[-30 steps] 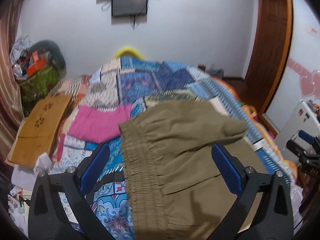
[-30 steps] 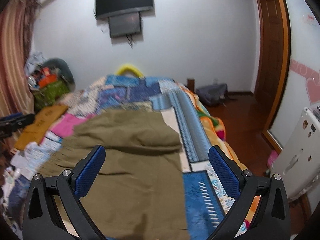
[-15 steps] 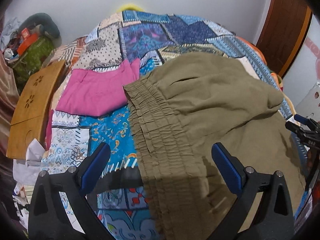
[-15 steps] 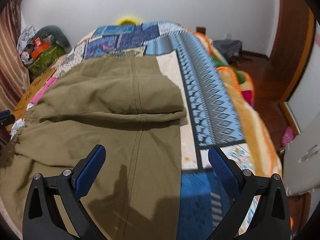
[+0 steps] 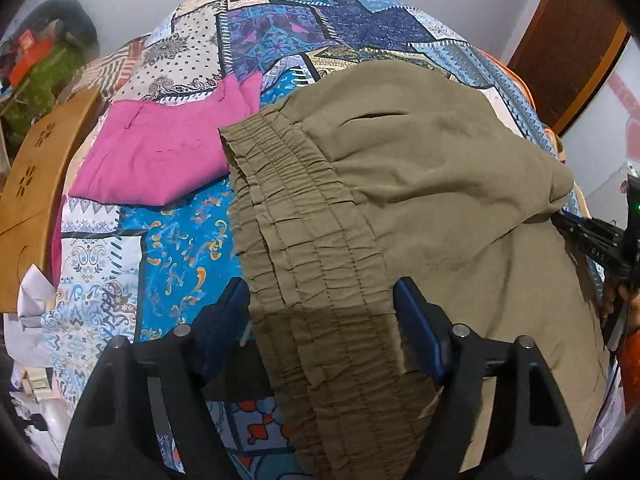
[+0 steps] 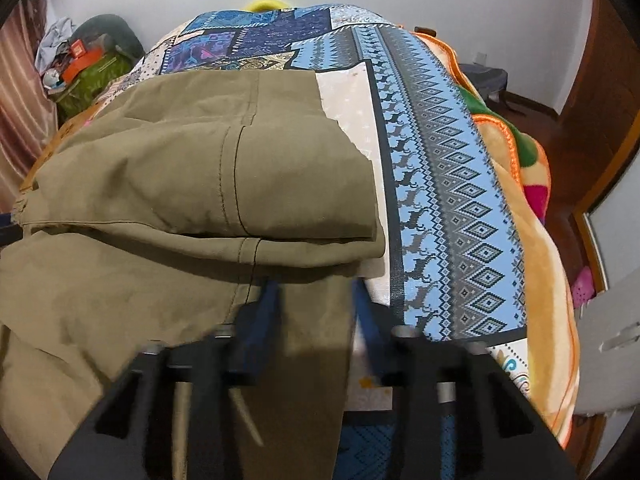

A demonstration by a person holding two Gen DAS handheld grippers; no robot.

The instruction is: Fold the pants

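Olive-green elastic-waist cotton pants (image 5: 420, 184), one pair: my left gripper (image 5: 320, 312) clenches the waistband, my right gripper (image 6: 316, 300) a leg edge.

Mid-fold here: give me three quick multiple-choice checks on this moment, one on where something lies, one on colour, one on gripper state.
1. What lies to the left of the pants' waistband? A) folded pink garment B) a pillow C) a towel
2. What colour are the pants? A) navy B) olive C) white
3. How does the left gripper stand? A) open, clear of the cloth B) around the waistband C) out of view

A: the folded pink garment lies on the bedspread left of the waistband.
B: the pants are olive.
B: the left gripper has its fingers either side of the waistband.
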